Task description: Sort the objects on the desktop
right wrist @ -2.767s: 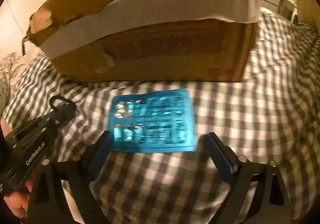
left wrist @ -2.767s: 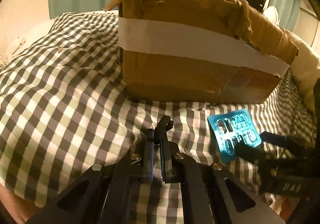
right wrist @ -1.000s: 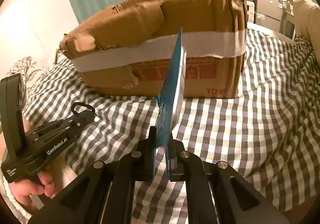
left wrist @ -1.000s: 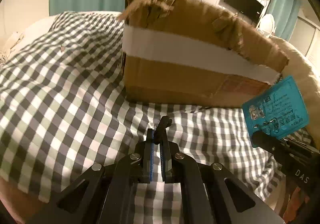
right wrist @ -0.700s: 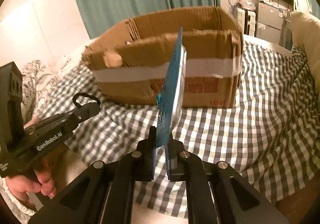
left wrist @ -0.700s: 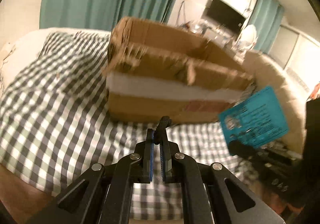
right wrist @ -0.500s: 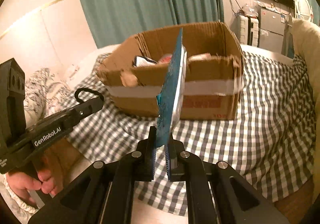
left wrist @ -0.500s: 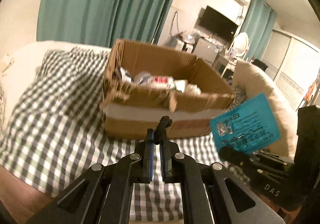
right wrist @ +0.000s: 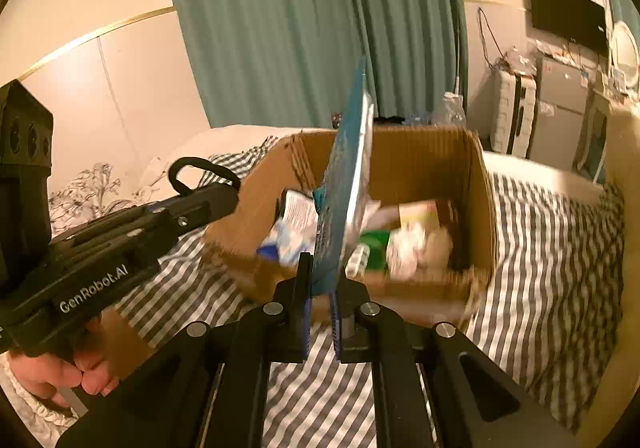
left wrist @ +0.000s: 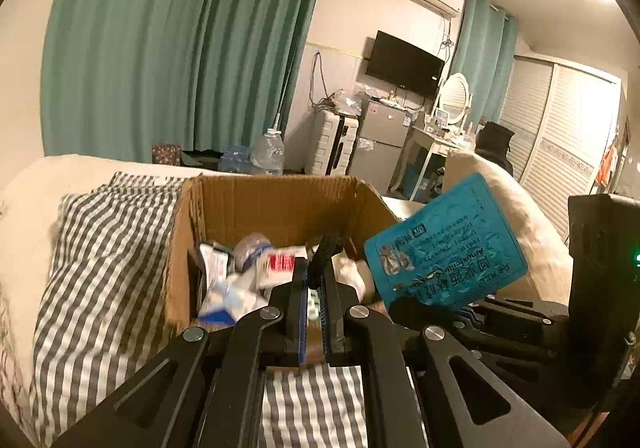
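Note:
An open cardboard box [left wrist: 280, 204] [right wrist: 420, 164] stands on the checked bedspread [left wrist: 104, 248], with several packets and wrappers inside. My left gripper [left wrist: 314, 280] is shut on a small black loop-shaped clip [left wrist: 326, 248], held in front of the box's near wall. In the right wrist view it comes in from the left [right wrist: 224, 196] with the clip's loop [right wrist: 198, 172] at its tip. My right gripper [right wrist: 320, 284] is shut on the lower edge of a blue blister pack [right wrist: 344, 188], which stands upright over the box's near edge. The left wrist view shows the pack's printed back [left wrist: 444, 248].
A cream pillow [left wrist: 532, 232] lies to the right of the box. Beyond the bed are teal curtains [left wrist: 180, 48], a water bottle [left wrist: 269, 152], a small fridge [left wrist: 382, 140] and a wall television [left wrist: 404, 64]. A person's hand [right wrist: 60, 372] grips the left tool's handle.
The right gripper, first open around the pack lying on the bed, closed on it. Both grippers then rose, so the views now look down into the box.

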Tool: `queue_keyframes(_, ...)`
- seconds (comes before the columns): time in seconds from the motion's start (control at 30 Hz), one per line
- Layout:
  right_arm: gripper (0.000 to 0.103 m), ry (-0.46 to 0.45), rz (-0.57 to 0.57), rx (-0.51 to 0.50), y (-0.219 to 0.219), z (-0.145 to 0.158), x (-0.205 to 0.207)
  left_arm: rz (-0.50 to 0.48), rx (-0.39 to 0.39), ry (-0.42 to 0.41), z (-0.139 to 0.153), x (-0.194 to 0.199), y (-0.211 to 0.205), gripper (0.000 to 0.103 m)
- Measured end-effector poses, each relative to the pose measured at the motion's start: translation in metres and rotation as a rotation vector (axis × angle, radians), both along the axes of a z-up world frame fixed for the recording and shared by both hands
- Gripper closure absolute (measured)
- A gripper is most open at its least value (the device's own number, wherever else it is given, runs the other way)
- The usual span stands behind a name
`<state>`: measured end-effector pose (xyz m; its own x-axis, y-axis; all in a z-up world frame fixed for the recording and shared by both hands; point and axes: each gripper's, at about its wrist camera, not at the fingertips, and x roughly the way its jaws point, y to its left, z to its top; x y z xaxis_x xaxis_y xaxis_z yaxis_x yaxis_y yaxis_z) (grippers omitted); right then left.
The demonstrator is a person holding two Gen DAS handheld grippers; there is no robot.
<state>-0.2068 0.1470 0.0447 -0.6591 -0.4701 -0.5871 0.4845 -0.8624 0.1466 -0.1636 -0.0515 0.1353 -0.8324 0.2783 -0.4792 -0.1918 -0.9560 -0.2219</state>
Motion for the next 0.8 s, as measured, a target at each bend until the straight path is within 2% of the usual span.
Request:
queue_keyframes(0.23, 0.096, -0.002, -0.040, 0.029, 0.002, -0.005, -0.063, 0.040, -0.044, -0.031, -0.014, -0.059, -0.006, 0.096)
queue_keyframes(0.27, 0.094, -0.001, -0.050, 0.030, 0.004, -0.007, -0.068, 0.035, -0.052, -0.033, -0.019, -0.066, -0.007, 0.094)
queue_keyframes(0.3, 0.088, 0.003, -0.068, 0.027, 0.007, -0.008, -0.074, 0.024, -0.056, -0.038, -0.022, -0.071, -0.007, 0.081)
queue_keyframes(0.33, 0.059, 0.015, -0.077, 0.017, 0.009, -0.008, -0.076, 0.006, -0.058, -0.043, -0.026, -0.076, -0.007, 0.054)
queue_keyframes(0.37, 0.021, 0.033, -0.089, 0.005, 0.012, -0.008, -0.078, 0.002, -0.071, -0.043, -0.030, -0.079, -0.007, 0.037)
queue_keyframes(0.4, 0.013, 0.060, -0.113, -0.008, 0.016, -0.007, -0.078, 0.018, -0.085, -0.027, -0.032, -0.078, -0.007, 0.017)
queue_keyframes(0.43, 0.012, 0.101, -0.139, -0.028, 0.021, -0.007, -0.074, 0.037, -0.094, 0.004, -0.033, -0.076, -0.009, 0.010)
queue_keyframes(0.5, 0.012, 0.152, -0.156, -0.067, 0.029, -0.004, -0.070, 0.050, -0.100, 0.038, -0.039, -0.074, -0.012, 0.006)
queue_keyframes(0.57, 0.012, 0.165, -0.162, -0.081, 0.033, -0.003, -0.069, 0.081, -0.086, 0.040, -0.043, -0.071, -0.016, 0.004)
queue_keyframes(0.6, 0.012, 0.169, -0.169, -0.080, 0.035, -0.002, -0.069, 0.096, -0.074, 0.042, -0.045, -0.069, -0.017, 0.001)
queue_keyframes(0.67, 0.012, 0.176, -0.177, -0.050, 0.036, -0.002, -0.066, 0.138, -0.059, 0.039, -0.048, -0.064, -0.020, 0.000)
queue_keyframes(0.8, 0.012, 0.175, -0.201, 0.002, 0.034, -0.002, -0.058, 0.197, -0.090, 0.013, -0.046, -0.056, -0.019, 0.000)
